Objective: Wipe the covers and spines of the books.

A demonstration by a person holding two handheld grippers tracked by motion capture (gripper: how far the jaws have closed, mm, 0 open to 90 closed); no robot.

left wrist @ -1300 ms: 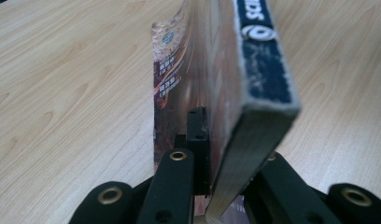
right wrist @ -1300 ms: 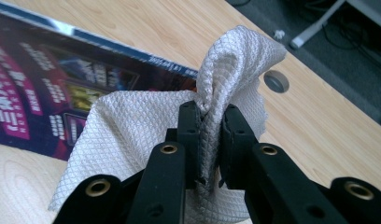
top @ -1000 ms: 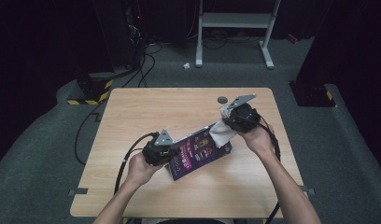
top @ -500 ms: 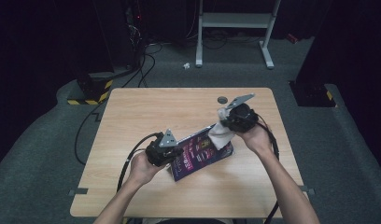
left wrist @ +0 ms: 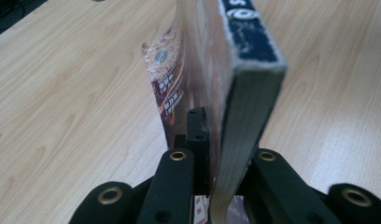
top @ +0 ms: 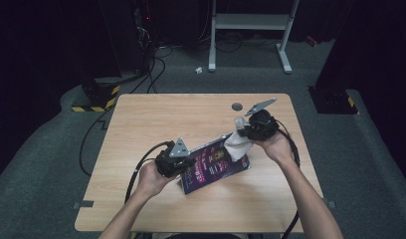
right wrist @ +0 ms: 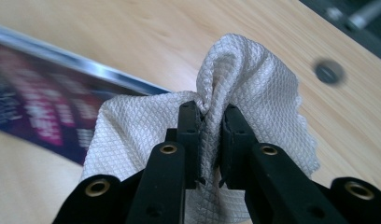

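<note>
A purple-covered book (top: pixel 213 164) is tilted up off the wooden table (top: pixel 156 119) in the high view. My left gripper (top: pixel 188 163) is shut on its near left edge. In the left gripper view the book (left wrist: pixel 235 79) stands on edge between the jaws, its page block showing. My right gripper (top: pixel 243 135) is shut on a white waffle-weave cloth (top: pixel 237 143) that rests on the book's upper right corner. In the right gripper view the cloth (right wrist: pixel 244 84) bunches between the fingers (right wrist: pixel 188 126), with the book's cover (right wrist: pixel 44 116) blurred behind it at the left.
A small dark round hole (top: pixel 236 106) sits in the table near the back edge, seen again as a dark spot (right wrist: pixel 329 71) in the right gripper view. Cables (top: pixel 141 164) trail from both grippers. A white stand (top: pixel 251 30) and black equipment stand on the floor beyond.
The right gripper with the cloth has shifted slightly along the book's upper corner. The left gripper and the book stay as they were.
</note>
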